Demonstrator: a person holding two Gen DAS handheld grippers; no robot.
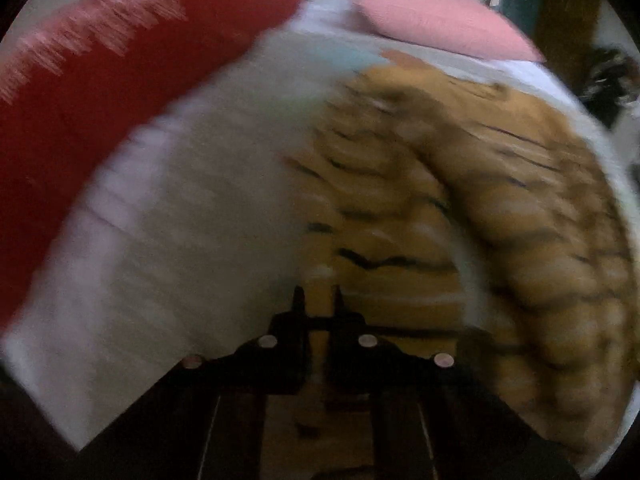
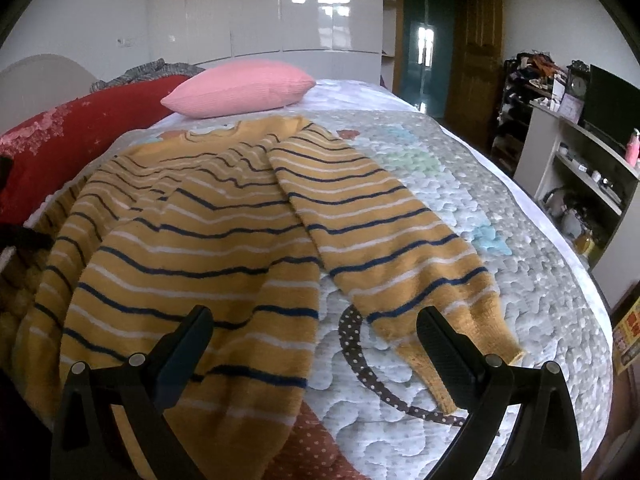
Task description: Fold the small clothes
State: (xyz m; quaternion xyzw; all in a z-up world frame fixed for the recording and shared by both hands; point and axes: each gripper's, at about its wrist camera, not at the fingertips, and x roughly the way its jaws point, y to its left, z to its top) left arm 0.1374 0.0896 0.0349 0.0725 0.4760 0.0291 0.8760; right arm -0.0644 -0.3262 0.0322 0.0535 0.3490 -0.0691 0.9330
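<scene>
Quilted bedding [image 2: 500,208] in pale grey and white covers the bed I am working over, with a pink pillow [image 2: 240,88] near the head and a red cushion [image 2: 80,140] along the far left side. Behind the bed I see glossy white wardrobe doors [image 2: 280,8], a wooden door [image 2: 476,60], and shelves [image 2: 580,168] crowded with small items on the right.

From my right wrist view, the mustard sweater [image 2: 192,216] with navy and white stripes lies spread across the quilt, its neckline toward the pillow. One sleeve [image 2: 380,240] runs diagonally down toward me, its cuff lying just beside my right finger. My right gripper [image 2: 316,328] hovers above the sweater's lower part with its fingers spread wide, one over the hem of the body and the other at the sleeve cuff; nothing is between them.

My left wrist view is heavily blurred. I can make out the sweater [image 1: 460,220] bunched and curved to the right, the red cushion [image 1: 100,80] at upper left and the pink pillow [image 1: 440,20] beyond. My left gripper [image 1: 318,296] has its fingers drawn close together, with striped yellow fabric showing in the narrow gap; they appear clenched on the sweater, though the blur leaves this less than certain.
</scene>
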